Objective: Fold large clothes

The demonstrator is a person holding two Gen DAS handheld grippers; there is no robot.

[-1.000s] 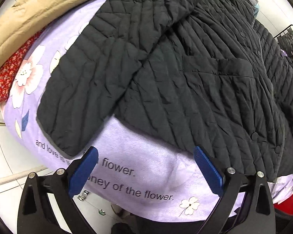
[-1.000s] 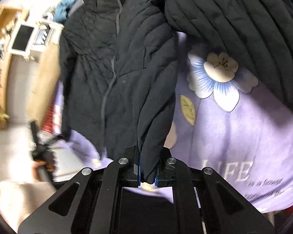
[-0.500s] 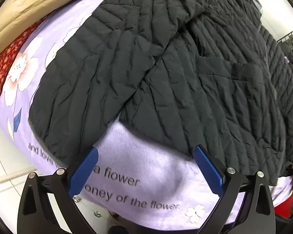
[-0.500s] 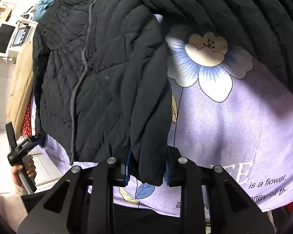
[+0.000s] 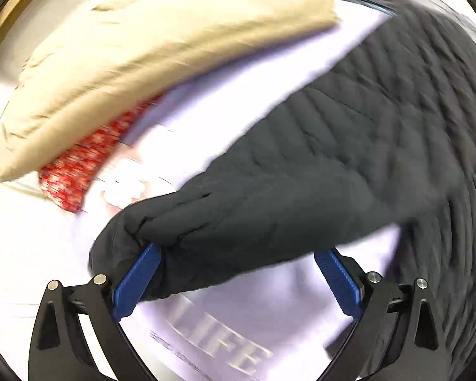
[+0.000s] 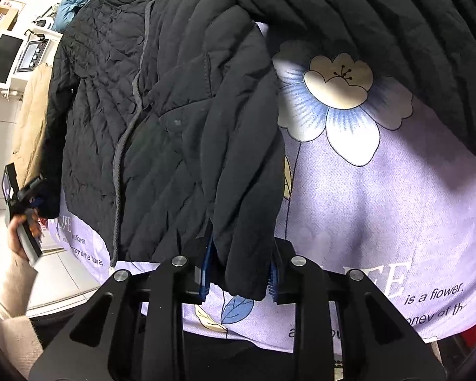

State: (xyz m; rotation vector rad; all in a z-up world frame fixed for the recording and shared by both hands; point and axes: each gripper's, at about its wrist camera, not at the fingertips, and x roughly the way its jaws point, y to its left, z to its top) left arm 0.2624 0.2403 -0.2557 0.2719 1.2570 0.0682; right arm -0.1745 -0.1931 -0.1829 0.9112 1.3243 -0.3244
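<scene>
A black quilted jacket [image 6: 117, 101] lies spread on a lilac flowered sheet [image 6: 380, 197]. My left gripper [image 5: 238, 281] is open, its blue pads wide apart, with the cuff end of the jacket's sleeve [image 5: 206, 231] between them and bunched against the left pad. The left wrist view is blurred by motion. My right gripper [image 6: 239, 274] has its jaws partly apart around the end of the other sleeve [image 6: 241, 190], which hangs between the pads. The left gripper also shows at the far left of the right wrist view [image 6: 20, 203], held in a hand.
A beige coat [image 5: 136, 63] and a red patterned cloth [image 5: 82, 171] lie at the sheet's far left. Another black quilted garment [image 6: 380, 16] lies at the upper right. White appliances [image 6: 12, 54] stand beyond the bed. White tiled floor lies below the bed edge.
My left gripper has swung left and down onto the left sleeve's cuff, which now lies between its pads. My right gripper's jaws have opened from tight to partly apart around the right sleeve.
</scene>
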